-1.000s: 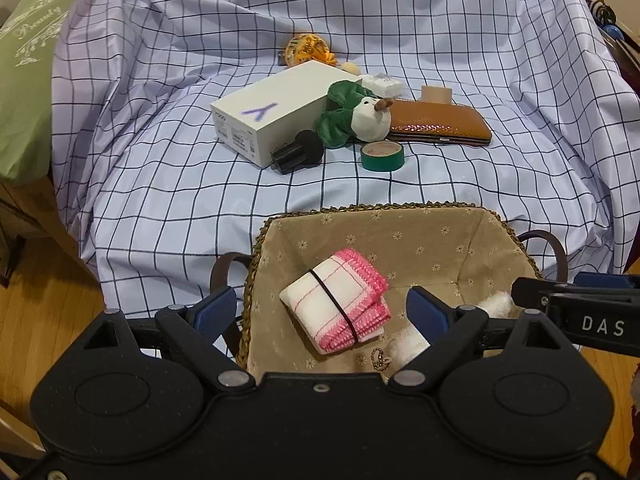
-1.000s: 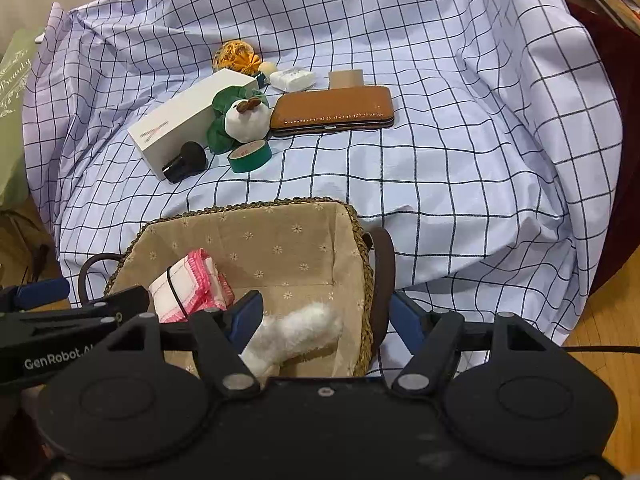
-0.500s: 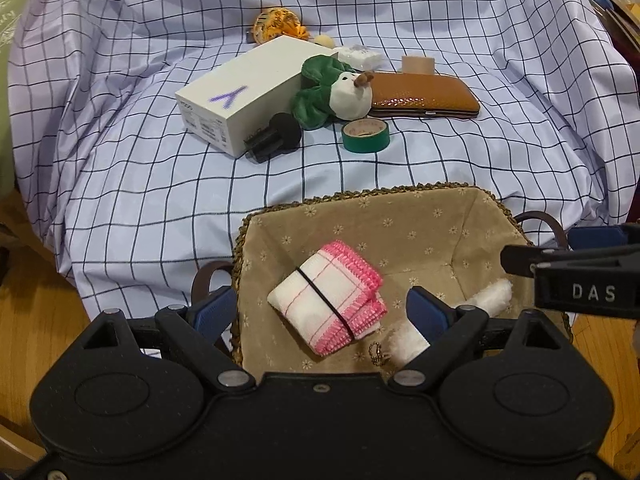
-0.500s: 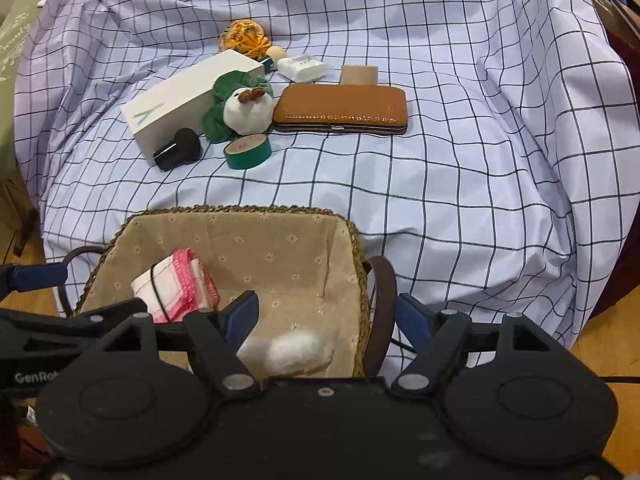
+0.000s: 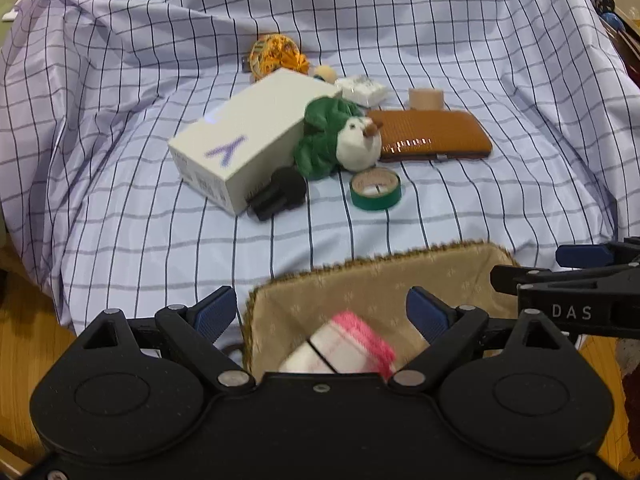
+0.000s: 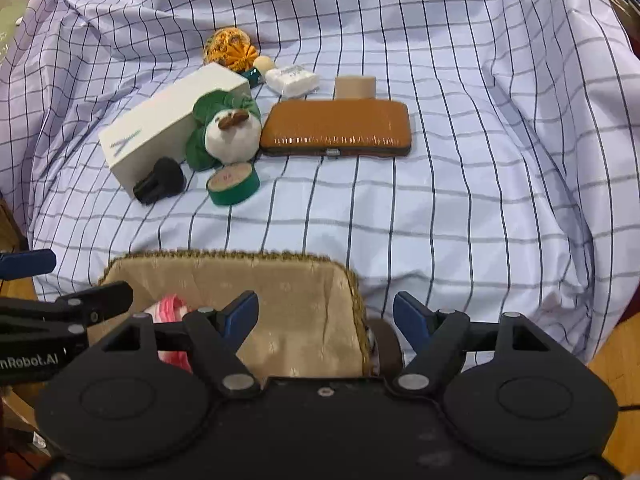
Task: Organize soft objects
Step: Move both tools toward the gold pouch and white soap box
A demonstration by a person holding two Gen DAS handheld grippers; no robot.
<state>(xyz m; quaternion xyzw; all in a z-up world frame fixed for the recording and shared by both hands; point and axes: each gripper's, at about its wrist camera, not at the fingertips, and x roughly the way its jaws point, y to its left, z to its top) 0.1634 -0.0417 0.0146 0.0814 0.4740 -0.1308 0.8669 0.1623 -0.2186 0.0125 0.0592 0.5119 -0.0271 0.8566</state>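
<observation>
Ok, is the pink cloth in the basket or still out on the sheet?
In. The pink cloth lies inside the basket, below its rim.

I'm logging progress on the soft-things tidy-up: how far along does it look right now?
Partly done. A folded pink and white cloth already lies in the lined basket. Nothing is in hand: the left gripper and right gripper are both open and empty above the basket. Left to do: the green and white plush toy sits on the checked sheet beside the white box.
</observation>
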